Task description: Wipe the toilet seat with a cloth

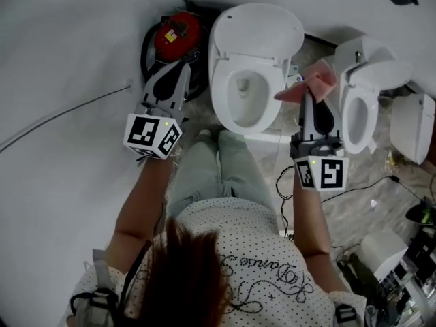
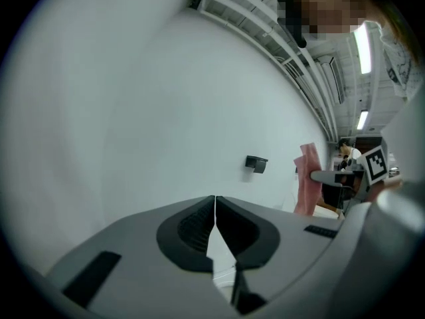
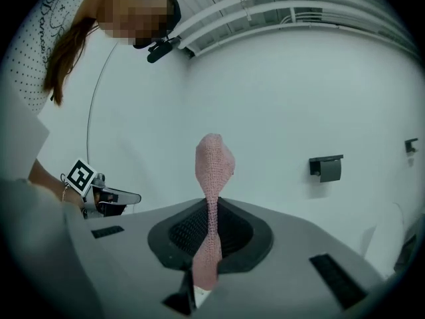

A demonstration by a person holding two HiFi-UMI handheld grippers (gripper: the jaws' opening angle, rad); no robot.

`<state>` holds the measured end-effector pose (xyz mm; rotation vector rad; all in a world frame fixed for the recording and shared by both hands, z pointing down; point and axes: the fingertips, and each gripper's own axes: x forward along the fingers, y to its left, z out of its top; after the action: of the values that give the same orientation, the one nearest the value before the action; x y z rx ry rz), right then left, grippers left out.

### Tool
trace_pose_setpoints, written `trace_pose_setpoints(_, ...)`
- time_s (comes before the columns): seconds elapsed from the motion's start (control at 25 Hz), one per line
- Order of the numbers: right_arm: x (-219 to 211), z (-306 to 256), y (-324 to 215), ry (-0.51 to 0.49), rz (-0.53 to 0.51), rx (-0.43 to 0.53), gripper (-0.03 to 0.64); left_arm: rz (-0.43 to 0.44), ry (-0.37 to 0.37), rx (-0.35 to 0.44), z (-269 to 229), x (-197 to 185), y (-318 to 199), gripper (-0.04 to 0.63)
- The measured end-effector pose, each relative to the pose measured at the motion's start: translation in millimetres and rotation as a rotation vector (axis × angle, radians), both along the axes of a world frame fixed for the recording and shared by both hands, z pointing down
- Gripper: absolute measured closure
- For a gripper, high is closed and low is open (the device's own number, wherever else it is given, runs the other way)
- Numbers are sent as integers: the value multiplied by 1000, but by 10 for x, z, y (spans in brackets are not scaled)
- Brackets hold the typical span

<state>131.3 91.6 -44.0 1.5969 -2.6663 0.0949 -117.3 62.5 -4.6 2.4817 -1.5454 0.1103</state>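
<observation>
R gripper (image 1: 308, 95) pinching pink cloth (image 1: 317, 80), 3 o'clock of toilet (image 1: 219, 101). L gripper (image 1: 184, 63) pressed together, empty, 9 o'clock.

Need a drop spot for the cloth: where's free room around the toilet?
Free: white surface left of the red canister, crossed by one thin cable. Crowded: gap between toilet and second toilet; floor at right, with cables and a white box.

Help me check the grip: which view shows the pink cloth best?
The right gripper view: the pink cloth is centred, the right gripper shut on it. The head view shows it bunched at the tip; the left gripper view catches a small strip.
</observation>
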Motion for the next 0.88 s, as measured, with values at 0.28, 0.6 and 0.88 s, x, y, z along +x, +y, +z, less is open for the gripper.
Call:
trace_pose_setpoints(0.28,37,419,-307,-26,-107,-74,589,-83,-3,-34,247,49,-94,591)
trace_pose_setpoints(0.6,-280,947,-559,-41,-152,-164,589,-124,14,-96,700,-149,-274,591)
trace_pose_setpoints(0.88,-622,1621,-751,-53,-115,-249,589,-70,17,-126,1227,-293,-625,591)
